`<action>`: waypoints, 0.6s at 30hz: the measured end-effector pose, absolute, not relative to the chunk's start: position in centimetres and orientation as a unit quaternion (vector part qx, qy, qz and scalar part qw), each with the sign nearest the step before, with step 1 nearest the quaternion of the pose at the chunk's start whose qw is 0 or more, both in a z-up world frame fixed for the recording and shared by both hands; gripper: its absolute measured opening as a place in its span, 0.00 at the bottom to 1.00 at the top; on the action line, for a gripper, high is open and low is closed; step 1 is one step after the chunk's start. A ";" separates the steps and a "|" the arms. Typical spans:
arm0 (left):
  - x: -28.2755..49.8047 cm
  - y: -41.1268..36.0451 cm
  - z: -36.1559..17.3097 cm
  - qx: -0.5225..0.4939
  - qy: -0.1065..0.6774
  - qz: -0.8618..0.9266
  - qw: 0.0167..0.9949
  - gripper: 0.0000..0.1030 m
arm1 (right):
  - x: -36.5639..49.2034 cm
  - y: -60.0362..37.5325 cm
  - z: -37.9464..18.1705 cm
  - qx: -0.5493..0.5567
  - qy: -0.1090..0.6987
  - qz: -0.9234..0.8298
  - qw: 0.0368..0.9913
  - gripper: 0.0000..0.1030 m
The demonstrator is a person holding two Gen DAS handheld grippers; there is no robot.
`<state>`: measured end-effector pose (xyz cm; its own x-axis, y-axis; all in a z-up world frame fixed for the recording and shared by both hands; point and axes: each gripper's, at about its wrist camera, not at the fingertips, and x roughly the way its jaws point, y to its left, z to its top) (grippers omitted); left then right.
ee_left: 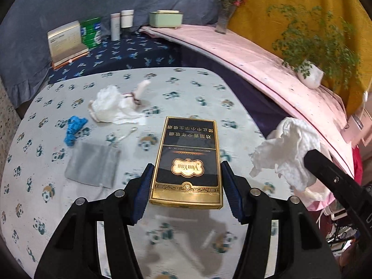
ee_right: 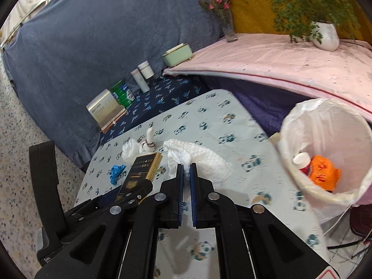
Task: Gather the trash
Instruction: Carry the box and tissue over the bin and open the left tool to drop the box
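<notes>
My left gripper (ee_left: 187,174) is shut on a black and gold cigarette box (ee_left: 186,160) and holds it above the panda-print table (ee_left: 197,88). The box also shows in the right wrist view (ee_right: 141,174). My right gripper (ee_right: 186,166) is shut on a crumpled white tissue (ee_right: 197,158), also seen at the right of the left wrist view (ee_left: 288,151). A white bin with a plastic liner (ee_right: 325,125) stands at the table's right and holds an orange wrapper (ee_right: 323,172) and a white bottle (ee_right: 301,159).
On the table lie another crumpled tissue with a tied white roll (ee_left: 116,104), a blue crumpled scrap (ee_left: 74,125), a grey pouch (ee_left: 93,162) and a small white stick (ee_left: 209,238). Behind are boxes, tubes, a green tissue box (ee_left: 166,18), a vase and a potted plant (ee_left: 310,74).
</notes>
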<state>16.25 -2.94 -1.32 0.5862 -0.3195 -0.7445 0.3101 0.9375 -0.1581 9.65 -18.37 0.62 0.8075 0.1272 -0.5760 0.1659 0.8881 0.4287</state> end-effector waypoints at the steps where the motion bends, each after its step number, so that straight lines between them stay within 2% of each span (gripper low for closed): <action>1: 15.9 -3.7 -1.2 -0.004 0.419 -0.184 0.889 0.53 | 9.2 -19.0 0.8 0.238 0.306 -0.015 0.921 0.06; 18: 12.3 -16.1 -0.9 0.046 0.423 -0.278 0.861 0.53 | 1.5 -30.6 0.8 0.285 0.264 -0.119 0.914 0.05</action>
